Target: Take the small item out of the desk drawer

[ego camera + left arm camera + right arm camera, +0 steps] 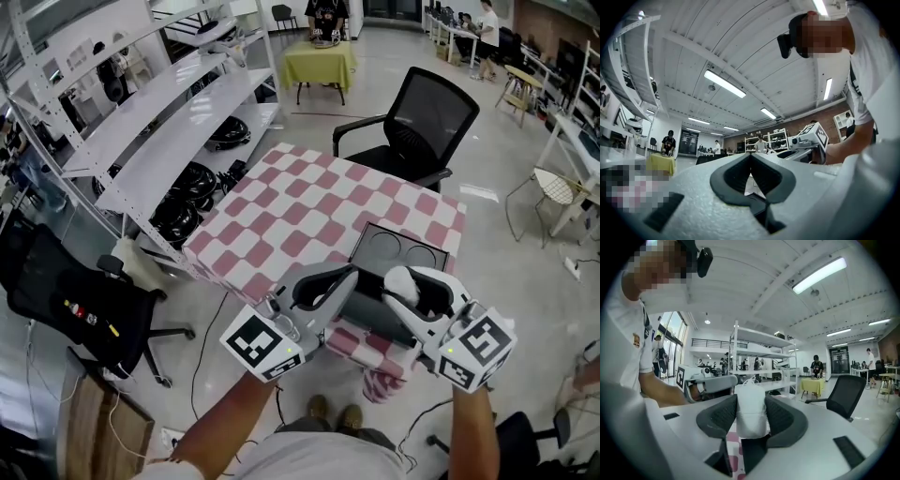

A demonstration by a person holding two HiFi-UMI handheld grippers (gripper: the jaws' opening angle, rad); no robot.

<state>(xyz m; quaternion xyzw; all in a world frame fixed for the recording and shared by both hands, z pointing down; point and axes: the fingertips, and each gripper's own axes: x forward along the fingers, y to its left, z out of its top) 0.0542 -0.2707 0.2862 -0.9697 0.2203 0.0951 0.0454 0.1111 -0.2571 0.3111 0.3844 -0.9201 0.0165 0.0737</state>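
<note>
Right tool [751, 399] grips small white item [751, 420] above open drawer [398, 246] of checked worktop [309, 206]; left tool [751, 157] pinched together, empty. Best approach: firm hold, lift straight, avoid drawer rim.

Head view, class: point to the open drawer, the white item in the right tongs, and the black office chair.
open drawer [405, 234], head view, bare dark floor inside.
white item [403, 280], head view, its rounded visible end.
black office chair [433, 117], head view, middle of the backrest.

White left tool [348, 275] and right tool [397, 280], marker cubes [265, 344]
</note>
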